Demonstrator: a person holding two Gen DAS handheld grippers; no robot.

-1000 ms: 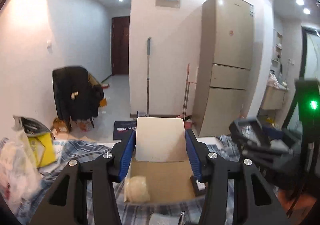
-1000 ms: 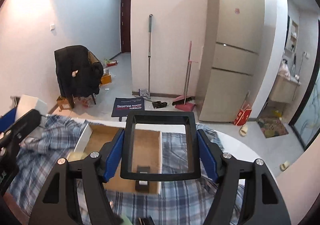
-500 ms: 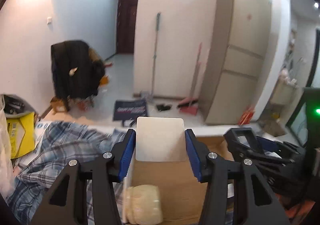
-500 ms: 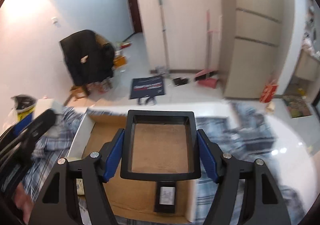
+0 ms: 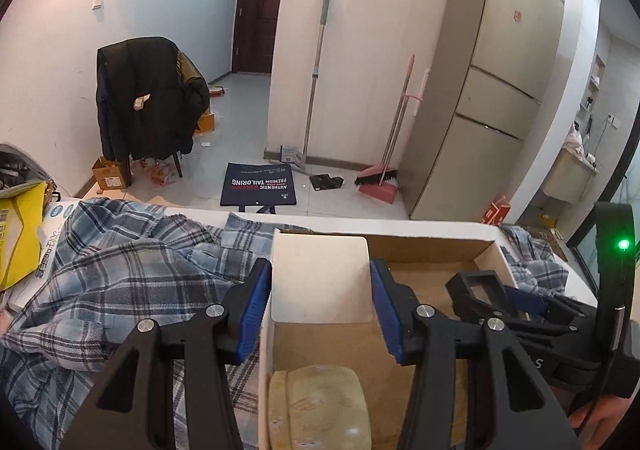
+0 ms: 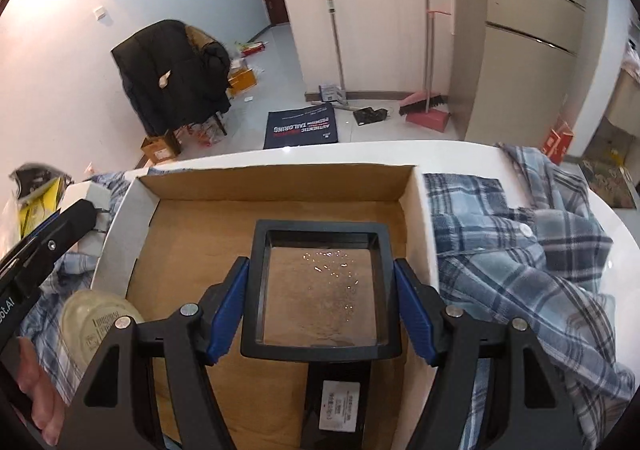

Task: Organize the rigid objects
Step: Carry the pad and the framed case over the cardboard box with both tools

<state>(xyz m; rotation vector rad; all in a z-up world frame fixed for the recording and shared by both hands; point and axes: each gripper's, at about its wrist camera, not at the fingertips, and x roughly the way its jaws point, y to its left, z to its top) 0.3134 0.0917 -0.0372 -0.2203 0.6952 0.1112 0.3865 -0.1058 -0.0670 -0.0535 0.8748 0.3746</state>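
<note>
Both grippers carry something over the open cardboard box (image 6: 276, 186) that sits on the table (image 6: 440, 148) amid a rumpled plaid shirt (image 6: 520, 250), which looks like the collecting place for the rigid items. The left gripper (image 5: 320, 290) is about half open, its blue pads pressed on the side edges of a white rounded-corner card or lid (image 5: 320, 278); that flat piece stands nearly upright above the box's left wall, its long axis running up and away from the camera. The right gripper (image 6: 320, 290), also about half open, clamps the two sides of a black rectangular magnifier (image 6: 320, 288), lens roughly flat and facing the box floor, its labelled handle (image 6: 339, 406) pointing back toward the person, so the long axis runs front to back over the middle of the box. Gripping by the edges likely keeps each piece steady for lowering. A pale round container (image 5: 318, 406) already lies in the box's near left corner.
</note>
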